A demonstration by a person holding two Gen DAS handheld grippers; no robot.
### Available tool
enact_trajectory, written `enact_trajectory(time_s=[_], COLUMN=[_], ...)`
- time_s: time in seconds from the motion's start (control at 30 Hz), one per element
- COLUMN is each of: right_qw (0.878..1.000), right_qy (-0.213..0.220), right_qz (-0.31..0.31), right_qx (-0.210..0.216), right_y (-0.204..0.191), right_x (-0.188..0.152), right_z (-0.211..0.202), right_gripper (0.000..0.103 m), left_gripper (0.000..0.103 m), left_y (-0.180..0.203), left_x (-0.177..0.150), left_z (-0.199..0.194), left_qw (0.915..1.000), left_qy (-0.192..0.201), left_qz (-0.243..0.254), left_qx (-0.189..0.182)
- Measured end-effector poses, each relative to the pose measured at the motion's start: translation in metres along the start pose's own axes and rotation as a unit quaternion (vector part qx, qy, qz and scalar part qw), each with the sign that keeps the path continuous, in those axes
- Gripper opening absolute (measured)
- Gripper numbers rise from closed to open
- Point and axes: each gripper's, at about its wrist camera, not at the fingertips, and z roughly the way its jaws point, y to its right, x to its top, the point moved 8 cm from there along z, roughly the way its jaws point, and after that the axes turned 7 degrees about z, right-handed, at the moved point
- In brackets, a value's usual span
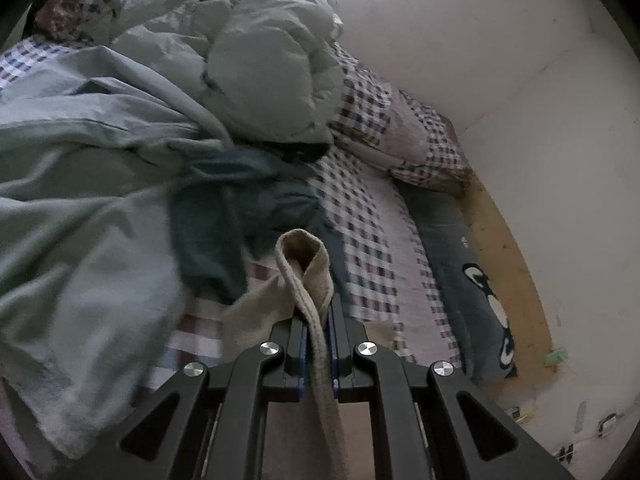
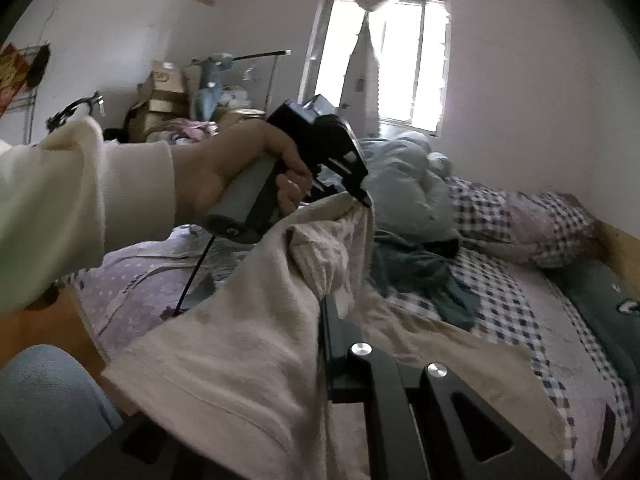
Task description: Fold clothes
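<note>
A beige fleecy garment [image 2: 248, 320] hangs stretched between both grippers above the bed. In the left wrist view my left gripper [image 1: 318, 316] is shut on its thick hem [image 1: 304, 256], which loops up past the fingertips. The right wrist view shows that same left gripper [image 2: 363, 199], held by a hand in a cream sleeve, pinching the garment's far corner. My right gripper [image 2: 326, 304] is shut on the near edge. Cloth drapes over it and hides one finger. A dark teal garment [image 1: 240, 216] lies crumpled on the checked sheet [image 1: 372, 248].
A pale green duvet [image 1: 120, 128] is heaped over the left and back of the bed. A checked pillow [image 1: 424, 148] and a grey-blue cartoon blanket [image 1: 468, 280] lie along the wall. Boxes and a clothes rack [image 2: 208, 92] stand by the window [image 2: 384, 60].
</note>
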Motion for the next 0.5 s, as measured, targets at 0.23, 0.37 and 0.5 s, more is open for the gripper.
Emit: enact_trajectory(time_s=[0.23, 0.37, 0.5], right_qw=[0.999, 0.997, 0.994], right_qy=[-0.015, -0.022, -0.027], right_qz=[0.032, 0.051, 0.073], right_qx=[-0.034, -0.054, -0.073], right_y=[0.058, 0.092, 0.121], right_x=[-0.015, -0.027, -0.038], right_z=[-0.02, -0.032, -0.04], right_gripper=[0.003, 0.003, 0.003], left_gripper=[0.007, 0.007, 0.007], left_y=[0.056, 0.093, 0.13], left_x=[-0.018, -0.029, -0.033], left_z=[0.047, 0.075, 0.1], left_qw=[0.9998, 0.9989, 0.9974], left_qy=[-0.019, -0.036, -0.048], left_qz=[0.011, 0.032, 0.055], left_qx=[0.002, 0.001, 0.0])
